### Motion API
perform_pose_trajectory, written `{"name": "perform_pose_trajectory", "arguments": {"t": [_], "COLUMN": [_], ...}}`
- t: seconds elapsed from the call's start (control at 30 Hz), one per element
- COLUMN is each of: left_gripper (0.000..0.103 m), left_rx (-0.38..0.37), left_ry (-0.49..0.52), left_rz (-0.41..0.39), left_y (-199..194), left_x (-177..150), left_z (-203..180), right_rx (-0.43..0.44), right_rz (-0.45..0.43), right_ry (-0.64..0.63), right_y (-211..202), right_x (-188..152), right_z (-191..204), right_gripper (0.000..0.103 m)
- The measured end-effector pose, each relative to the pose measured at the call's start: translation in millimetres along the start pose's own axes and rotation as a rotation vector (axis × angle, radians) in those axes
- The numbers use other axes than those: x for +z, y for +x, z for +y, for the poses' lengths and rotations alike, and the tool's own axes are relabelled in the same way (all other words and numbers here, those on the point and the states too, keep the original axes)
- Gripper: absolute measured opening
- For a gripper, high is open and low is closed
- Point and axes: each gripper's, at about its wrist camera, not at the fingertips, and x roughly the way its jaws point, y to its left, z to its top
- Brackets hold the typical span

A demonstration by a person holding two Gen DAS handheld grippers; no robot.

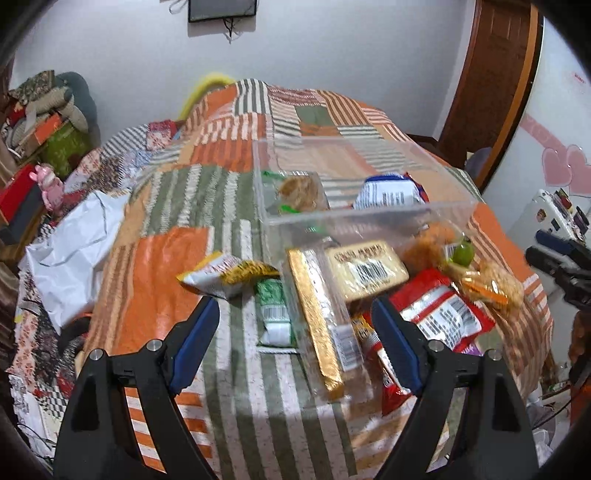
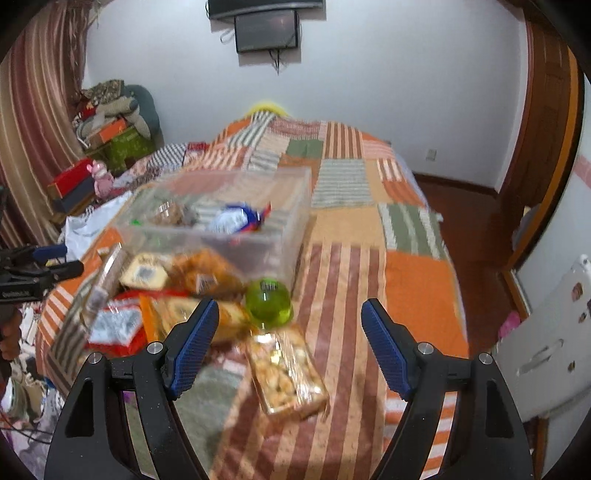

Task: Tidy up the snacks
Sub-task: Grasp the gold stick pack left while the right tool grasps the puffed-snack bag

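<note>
Several wrapped snacks [image 1: 369, 269] heaped on patchwork striped bedspread [image 1: 155, 258], at 6 o'clock of clear plastic rectangular bin [image 1: 369, 218] | bin holds blue-white packet [image 1: 388, 192] | left hand-held gripper [image 1: 295, 317] jaws apart, empty, above gold-edged bar [image 1: 314, 314] | right hand-held gripper [image 2: 290, 321] jaws apart, empty, green round jelly cup [image 2: 267, 304] at its 12 o'clock

Patchwork quilt [image 2: 417, 280], wall TV [image 2: 266, 32], pink toy [image 1: 50, 184], striped curtain [image 2: 33, 147], wood door [image 1: 491, 74].

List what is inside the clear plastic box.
The clear plastic box holds a blue-and-white packet and a brown snack bag; its near wall partly blurs anything lower down.
</note>
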Motion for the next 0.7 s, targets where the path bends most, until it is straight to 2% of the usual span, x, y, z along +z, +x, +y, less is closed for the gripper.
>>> {"name": "perform_pose_trajectory", "arguments": {"t": [0.07,0.17,0.43,0.63,0.7], "left_gripper": [0.083,0.073,0.063,0.063,0.058], "left_rx": [-0.018,-0.024,-0.042,-0.030,-0.015], "left_ry": [-0.006,-0.009,-0.029,-0.012,-0.001], "left_rz": [0.026,0.055,0.113,0.102,0.096], "left_y": [7,18,44,51,54], "left_x": [-4,-7,-12,-9,-9], "left_z": [0,-2,-5,-11,-14], "right_rx": [0.002,-0.001,0.021,0.054,0.065], "right_rz": [0.027,0.062,0.089,0.106,0.111], "right_ry": [-0.001,-0.004,0.018,0.049,0.051], "right_y": [5,14,23,30,32], "right_x": [-8,-17,-25,-27,-28], "right_z": [-3,-6,-10,-11,-10], "right_gripper": [0.077,0.077,0.077,0.076,0.071]}}
